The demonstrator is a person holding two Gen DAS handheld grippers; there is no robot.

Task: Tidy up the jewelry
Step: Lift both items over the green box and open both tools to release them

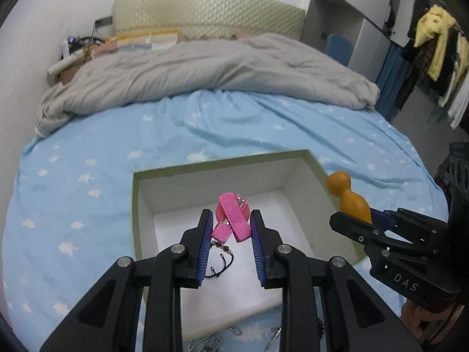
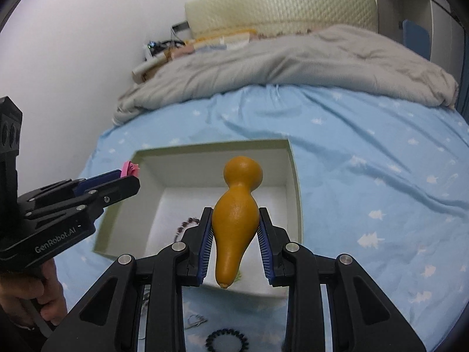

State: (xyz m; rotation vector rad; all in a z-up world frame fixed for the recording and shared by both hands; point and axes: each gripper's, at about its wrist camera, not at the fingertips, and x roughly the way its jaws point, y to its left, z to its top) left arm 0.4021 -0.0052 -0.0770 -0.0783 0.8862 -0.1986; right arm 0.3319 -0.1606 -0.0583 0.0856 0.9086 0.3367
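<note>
Nearest you, on the blue starred sheet [image 1: 96, 135] below the box, lie a bead chain [image 1: 211, 338], a small metal charm [image 1: 274, 334] and a black coiled hair tie [image 2: 227, 341]. Your left gripper [image 1: 231, 228] is clamped on a pink ribbon hair clip [image 1: 233, 217], held above the open white box [image 1: 319, 173]; a beaded cord bracelet [image 1: 219, 256] rests on the box floor beneath. Your right gripper [image 2: 235, 231] is clamped on an orange gourd [image 2: 236, 220] over the same box. Beyond: rumpled grey duvet [image 1: 205, 70], cream headboard [image 1: 208, 11], hanging clothes [image 1: 433, 47] at right.
</note>
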